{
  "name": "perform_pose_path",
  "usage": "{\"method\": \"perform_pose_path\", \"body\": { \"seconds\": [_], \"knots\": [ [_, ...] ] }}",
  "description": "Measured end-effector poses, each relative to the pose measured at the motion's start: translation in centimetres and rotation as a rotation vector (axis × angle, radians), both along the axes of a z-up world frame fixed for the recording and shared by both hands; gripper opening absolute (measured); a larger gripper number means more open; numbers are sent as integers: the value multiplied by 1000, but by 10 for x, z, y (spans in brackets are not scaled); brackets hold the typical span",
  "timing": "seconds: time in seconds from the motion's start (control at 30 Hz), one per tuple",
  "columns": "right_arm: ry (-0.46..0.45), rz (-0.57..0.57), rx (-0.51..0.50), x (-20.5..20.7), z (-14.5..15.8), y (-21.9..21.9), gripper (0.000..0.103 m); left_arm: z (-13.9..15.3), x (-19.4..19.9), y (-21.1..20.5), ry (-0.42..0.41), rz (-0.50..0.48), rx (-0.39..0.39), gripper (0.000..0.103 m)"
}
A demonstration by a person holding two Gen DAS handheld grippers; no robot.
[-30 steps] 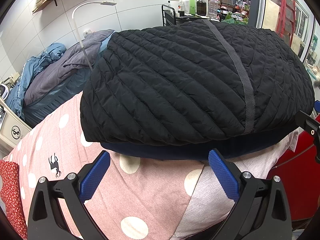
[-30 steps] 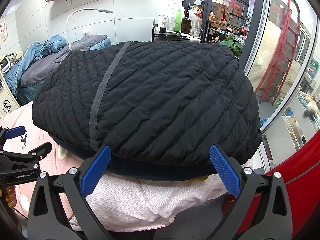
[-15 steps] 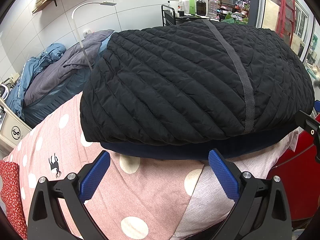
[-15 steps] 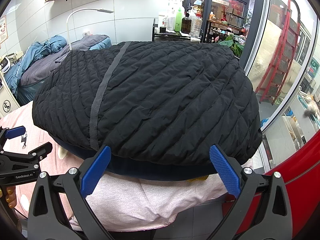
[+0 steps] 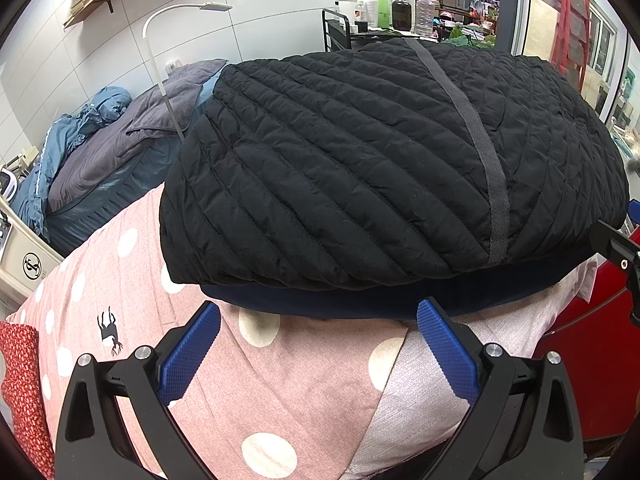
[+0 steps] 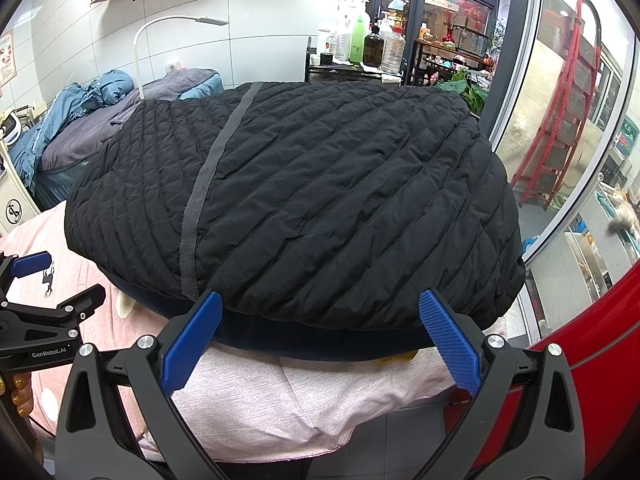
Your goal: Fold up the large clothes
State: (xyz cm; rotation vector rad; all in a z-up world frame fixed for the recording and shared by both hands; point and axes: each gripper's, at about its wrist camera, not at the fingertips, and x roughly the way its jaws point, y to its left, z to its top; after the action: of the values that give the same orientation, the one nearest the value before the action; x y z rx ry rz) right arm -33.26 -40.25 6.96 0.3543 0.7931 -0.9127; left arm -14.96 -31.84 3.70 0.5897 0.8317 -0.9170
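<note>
Black quilted jacket lies folded mid-frame on pink dotted sheet; my left gripper and right gripper both released, bottom centre, empty.

A pink polka-dot cloth covers the table; a folded black quilted jacket lies on it atop a navy layer.

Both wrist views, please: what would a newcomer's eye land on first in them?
The big black quilted jacket with a grey tape stripe fills the middle of both views, folded into a mound on a dark navy layer. Beneath it lies a pink polka-dot cloth. At the bottom of each view an open gripper with blue ribbed pads frames the near edge: left gripper, right gripper, holding nothing.
</note>
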Motion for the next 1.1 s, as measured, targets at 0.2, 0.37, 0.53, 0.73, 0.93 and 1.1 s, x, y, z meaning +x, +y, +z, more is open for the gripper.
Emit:
{"method": "perform_pose_path", "body": {
  "seconds": [0.2, 0.37, 0.53, 0.73, 0.93, 1.1],
  "knots": [
    [0, 0, -1, 0, 0, 0, 97, -1, -1, 2, -10, -2, 5, 97],
    [1, 1, -1, 0, 0, 0, 97, -1, -2, 3, -15, -9, 7, 97],
    [1, 1, 1, 1, 0, 0, 97, -1, -2, 3, -16, -13, 9, 97],
    [0, 1, 2, 0, -1, 0, 97, 1, -3, 7, -11, -37, -20, 97],
    [3, 4, 2, 3, -7, 0, 97, 2, -8, 9, -46, -57, -39, 97],
    [9, 12, -1, 5, -8, -2, 97, 1, -7, 8, -32, -50, -25, 97]
  ]
}}
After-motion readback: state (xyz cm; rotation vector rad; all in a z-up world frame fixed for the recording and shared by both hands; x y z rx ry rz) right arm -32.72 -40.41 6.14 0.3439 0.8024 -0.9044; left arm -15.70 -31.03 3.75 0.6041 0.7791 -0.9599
